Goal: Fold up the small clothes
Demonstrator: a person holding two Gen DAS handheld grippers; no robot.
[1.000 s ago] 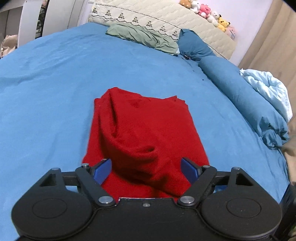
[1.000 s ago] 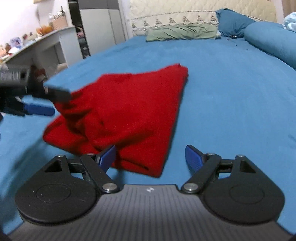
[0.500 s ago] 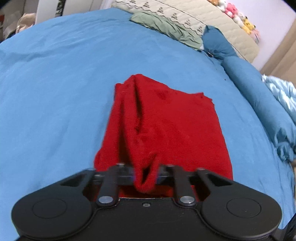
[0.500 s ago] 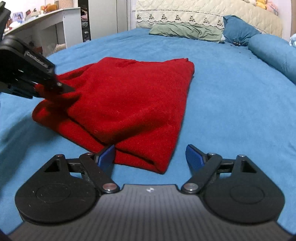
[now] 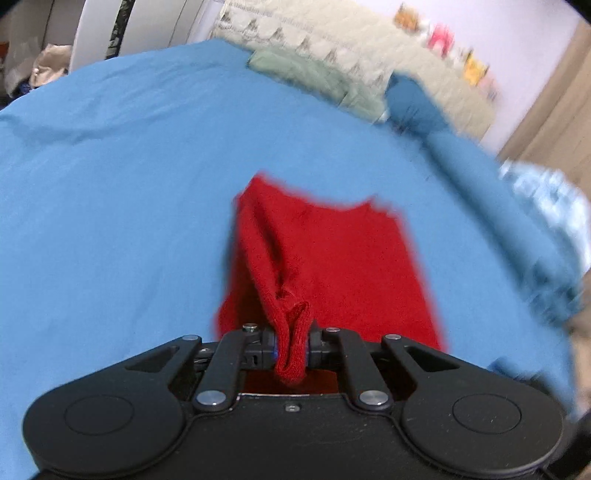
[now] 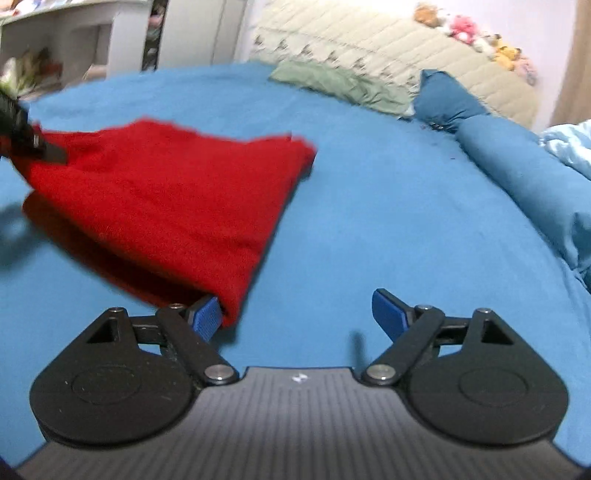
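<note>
Left tongs (image 5: pixel 291 345) pinch the red sweater's (image 5: pixel 332 266) edge; right tongs (image 6: pixel 301 317) gape wide beside it on the bed (image 6: pixel 406 221).

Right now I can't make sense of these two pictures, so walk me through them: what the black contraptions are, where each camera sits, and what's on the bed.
No robot here: a person holds a two-finger gripper in each hand, with a wide-angle camera on each looking forward along its fingers. In the left wrist view, the left gripper is shut on a bunched edge of the red garment, lifting that corner. In the right wrist view, the right gripper is open, one blue fingertip against the garment's near corner, nothing held. The garment lies on a blue bedsheet, with a green pillow and blue pillow at the headboard, which has plush toys on top.
</note>
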